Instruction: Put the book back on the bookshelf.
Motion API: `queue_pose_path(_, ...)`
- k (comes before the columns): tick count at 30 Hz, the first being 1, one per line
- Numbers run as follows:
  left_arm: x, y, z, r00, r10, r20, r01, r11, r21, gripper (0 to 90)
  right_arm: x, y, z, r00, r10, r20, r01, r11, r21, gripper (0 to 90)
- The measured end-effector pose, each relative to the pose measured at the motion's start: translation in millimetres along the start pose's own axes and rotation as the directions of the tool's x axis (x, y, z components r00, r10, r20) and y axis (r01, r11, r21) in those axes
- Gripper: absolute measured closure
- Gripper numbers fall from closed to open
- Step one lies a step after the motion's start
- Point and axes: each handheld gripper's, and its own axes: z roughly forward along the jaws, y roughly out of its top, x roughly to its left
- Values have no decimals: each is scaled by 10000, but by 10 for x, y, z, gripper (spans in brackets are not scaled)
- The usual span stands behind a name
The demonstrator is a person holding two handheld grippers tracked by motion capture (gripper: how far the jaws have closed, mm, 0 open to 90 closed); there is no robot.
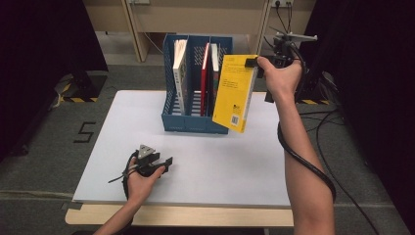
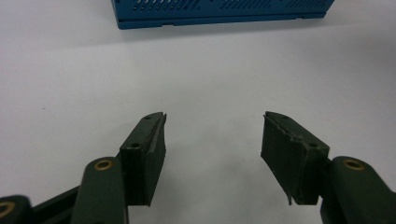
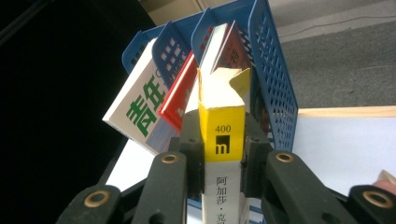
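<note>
A yellow book [image 1: 234, 93] hangs in the air just right of the blue file rack [image 1: 191, 122], pinched at its top corner by my right gripper [image 1: 254, 62]. In the right gripper view the jaws clamp the yellow book's spine [image 3: 222, 135], with the blue file rack [image 3: 273, 74] behind it. The rack holds a white book [image 1: 180, 73] with green characters in its left slot, and a red book [image 1: 205, 78] and another book in slots further right. My left gripper [image 1: 164, 164] rests low on the white table [image 1: 147, 127], open, nothing between its fingers [image 2: 147, 154].
The rack's blue base [image 2: 219, 11] lies ahead of the left gripper across bare white tabletop. Cables [image 1: 323, 122] trail over the grey floor at the right. A wooden desk [image 1: 195, 19] stands behind the table.
</note>
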Motion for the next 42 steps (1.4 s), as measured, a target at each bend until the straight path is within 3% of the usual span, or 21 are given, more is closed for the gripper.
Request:
queue_pose_path(27, 7, -1, -2, 10000, -70, 32, 70, 10000, -32, 389, 17, 136, 108, 9998, -12, 184, 21, 9986, -531, 761)
queue_pose_path(42, 8, -2, 1, 10000, -81, 51, 81, 10000, -33, 389, 48, 196, 165, 9972, -325, 667, 382, 9956, -850, 762)
